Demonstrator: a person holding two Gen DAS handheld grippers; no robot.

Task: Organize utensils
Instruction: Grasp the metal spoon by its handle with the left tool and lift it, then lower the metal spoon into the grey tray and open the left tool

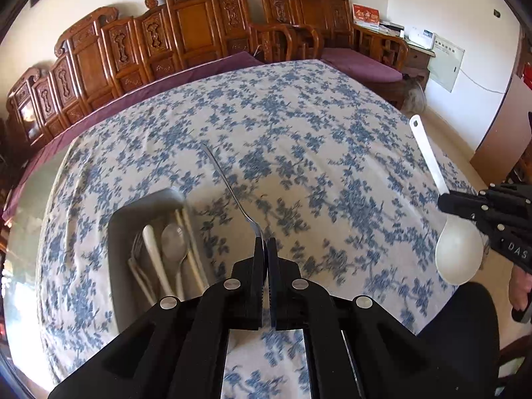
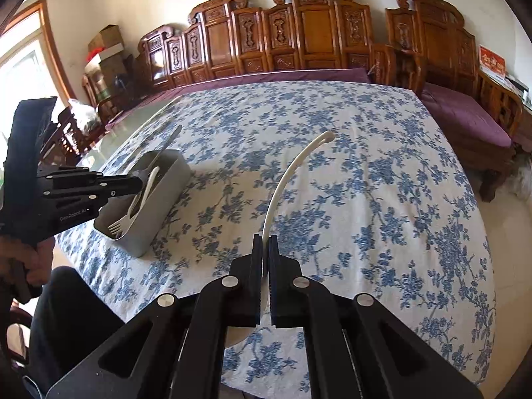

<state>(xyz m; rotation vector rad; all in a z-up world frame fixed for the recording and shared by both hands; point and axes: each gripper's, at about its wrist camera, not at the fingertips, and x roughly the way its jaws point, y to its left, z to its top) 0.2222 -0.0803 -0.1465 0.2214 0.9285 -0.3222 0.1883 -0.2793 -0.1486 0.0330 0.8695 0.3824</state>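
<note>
My left gripper (image 1: 266, 241) is shut on a metal fork (image 1: 229, 184), handle pointing up and away, held above the table just right of the grey utensil tray (image 1: 116, 232). The tray holds a white fork, a clear spoon (image 1: 174, 242), chopsticks and other white utensils. My right gripper (image 2: 265, 237) is shut on a large white ladle-like spoon (image 2: 289, 169), its handle curving away. In the left wrist view that spoon (image 1: 457, 252) hangs at the right, gripped by the right gripper (image 1: 445, 201). In the right wrist view the left gripper (image 2: 138, 183) is over the tray (image 2: 166, 186).
The table carries a blue floral cloth (image 1: 299, 133). Carved wooden chairs (image 1: 199, 23) with purple cushions (image 2: 465, 116) line the far side. The person's dark-trousered leg (image 1: 462, 326) is at the near table edge. Boxes (image 2: 106, 46) stand by a window at far left.
</note>
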